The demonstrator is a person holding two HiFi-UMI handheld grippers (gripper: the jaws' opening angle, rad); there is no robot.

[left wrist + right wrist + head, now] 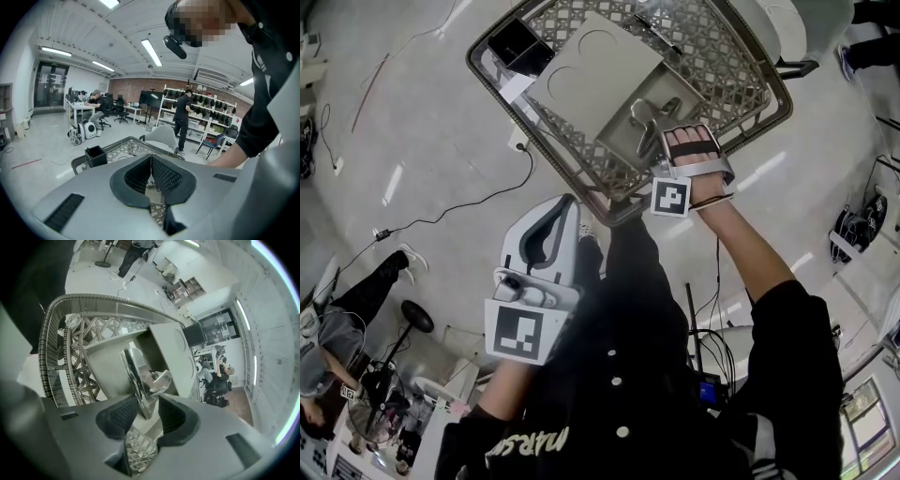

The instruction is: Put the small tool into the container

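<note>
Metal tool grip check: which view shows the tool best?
Right gripper view: the metal tool stands close-up between the right gripper's fingers. Head view shows it small over the basket; left gripper view misses it.

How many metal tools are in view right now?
1: the metal tool stands between the right gripper's jaws, over the beige tray on the lattice table. Others may be hidden beneath the tray.

Light: bright and even, from ceiling strips [151, 51].
Glare: pale streaks of the strips on the floor [394, 183]; hard sheen on the tool [133, 373].
Shadows: soft and faint.
Distortion: strong fisheye bend; black corners in both gripper views.
Focus: centre sharp, the rims smeared and dimmer.
</note>
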